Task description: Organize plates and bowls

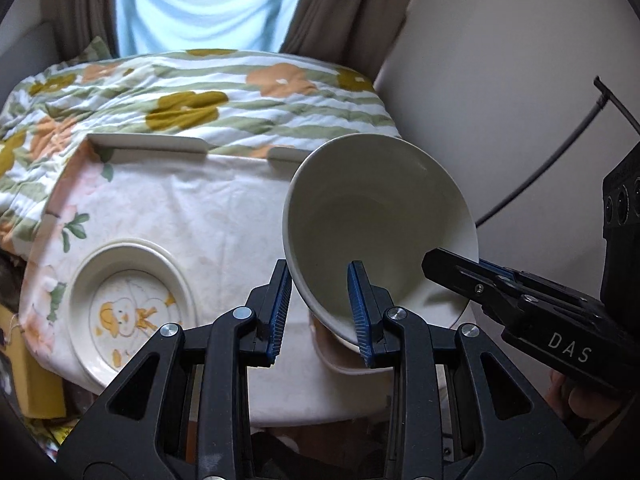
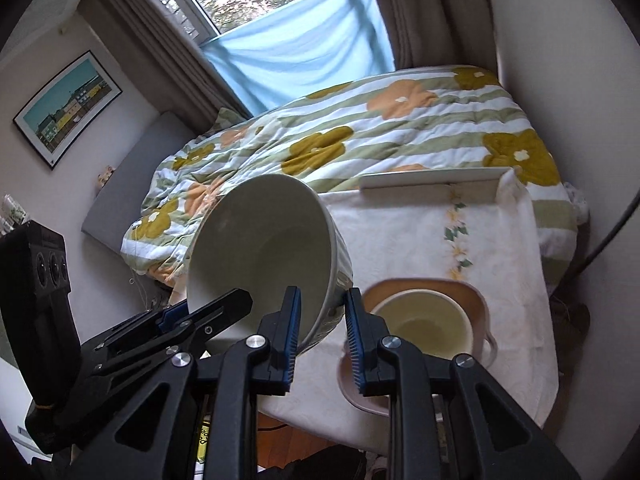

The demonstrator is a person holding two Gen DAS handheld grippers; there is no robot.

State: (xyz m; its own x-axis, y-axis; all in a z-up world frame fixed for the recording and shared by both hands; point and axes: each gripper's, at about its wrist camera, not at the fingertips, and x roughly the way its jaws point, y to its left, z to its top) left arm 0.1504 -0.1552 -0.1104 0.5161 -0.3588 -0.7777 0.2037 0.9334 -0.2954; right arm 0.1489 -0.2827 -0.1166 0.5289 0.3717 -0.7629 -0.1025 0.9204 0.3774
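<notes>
Bowl-carrying is underway: the left gripper (image 1: pixel 322 312) is clamping its narrow jaws on the near rim of the large white ceramic bowl (image 1: pixel 372 216), while the right gripper (image 2: pixel 320 332) is pinching the opposite rim. Tilted, the bowl is hanging above the cloth-covered counter (image 2: pixel 420 240), between the shallow cartoon-printed plate (image 1: pixel 128 312) and the small cream bowl on a tan plate (image 2: pixel 420 320). Next comes levelling, then lowering onto a stack, probably.

the white bowl (image 1: pixel 372 220) hides part of the pink plate (image 2: pixel 472 300); the cup (image 2: pixel 424 328) beyond it is blurred.
</notes>
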